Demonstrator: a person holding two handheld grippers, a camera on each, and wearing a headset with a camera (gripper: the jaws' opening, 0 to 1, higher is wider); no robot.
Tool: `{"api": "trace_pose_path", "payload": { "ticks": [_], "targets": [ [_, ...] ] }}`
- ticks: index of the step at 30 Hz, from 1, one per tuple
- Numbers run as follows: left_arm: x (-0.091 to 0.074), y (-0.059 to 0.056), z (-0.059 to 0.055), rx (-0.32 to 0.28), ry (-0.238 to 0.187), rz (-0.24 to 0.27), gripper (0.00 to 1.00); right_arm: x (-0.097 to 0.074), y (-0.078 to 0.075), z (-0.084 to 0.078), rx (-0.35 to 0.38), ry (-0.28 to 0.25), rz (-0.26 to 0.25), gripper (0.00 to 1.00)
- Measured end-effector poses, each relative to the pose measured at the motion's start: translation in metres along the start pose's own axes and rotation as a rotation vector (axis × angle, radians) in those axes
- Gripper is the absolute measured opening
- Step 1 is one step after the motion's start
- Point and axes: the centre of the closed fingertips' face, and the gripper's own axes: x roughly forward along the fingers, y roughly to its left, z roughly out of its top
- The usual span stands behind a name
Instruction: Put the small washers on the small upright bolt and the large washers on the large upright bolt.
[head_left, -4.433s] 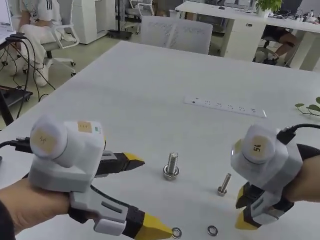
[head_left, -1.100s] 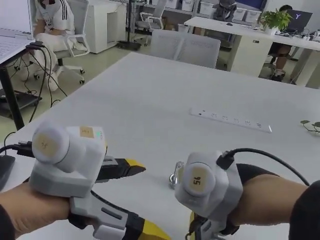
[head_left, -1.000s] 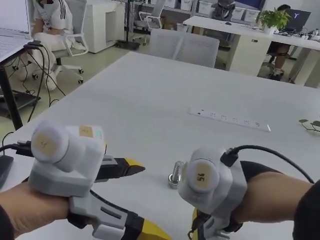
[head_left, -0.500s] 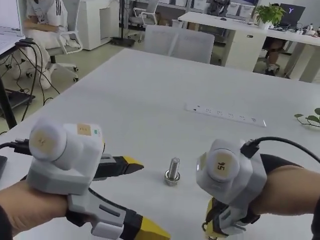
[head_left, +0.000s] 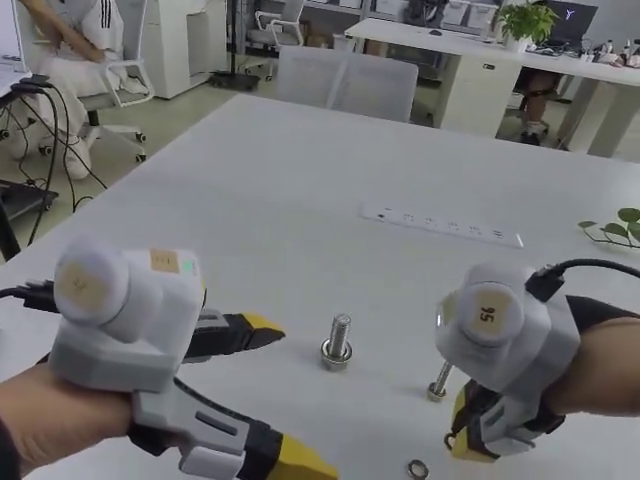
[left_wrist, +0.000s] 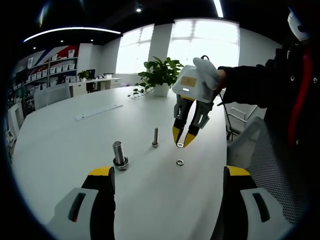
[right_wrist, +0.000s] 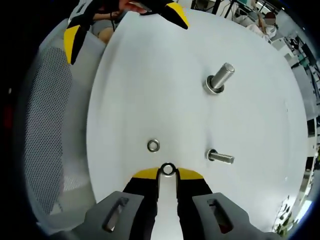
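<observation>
Just near and right of the small upright bolt (head_left: 439, 381), we hold a small washer (right_wrist: 168, 169) clenched in the fingers of the right gripper (left_wrist: 181, 141) above the counter (head_left: 300, 200), the bolt's shank vertical just beyond them, while the left gripper (left_wrist: 168, 173) waits released, well apart leftward.

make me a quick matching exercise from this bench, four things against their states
Things:
1 left gripper
2 right gripper
3 large bolt
4 small bolt

States:
a thin, upright, beside the right gripper
b jaws wide open, holding nothing
c thick, upright, nearer the left gripper
d shut on a washer

Pairs: 1-b, 2-d, 3-c, 4-a
</observation>
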Motion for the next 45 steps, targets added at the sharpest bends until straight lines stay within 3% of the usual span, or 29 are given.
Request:
{"api": "trace_pose_path", "payload": {
  "ticks": [16, 27, 45],
  "targets": [
    [0.006, -0.003, -0.002, -0.004, 0.015, -0.020, 0.90, -0.026, -0.034, -0.019, 0.049, 0.007, -0.066, 0.14],
    [0.010, -0.003, -0.004, -0.009, 0.019, -0.023, 0.89, -0.041, -0.054, -0.001, 0.021, -0.021, -0.105, 0.14],
    [0.009, 0.001, -0.008, -0.026, 0.017, -0.004, 0.89, -0.034, -0.063, 0.018, -0.053, -0.008, -0.091, 0.14]
  ]
}}
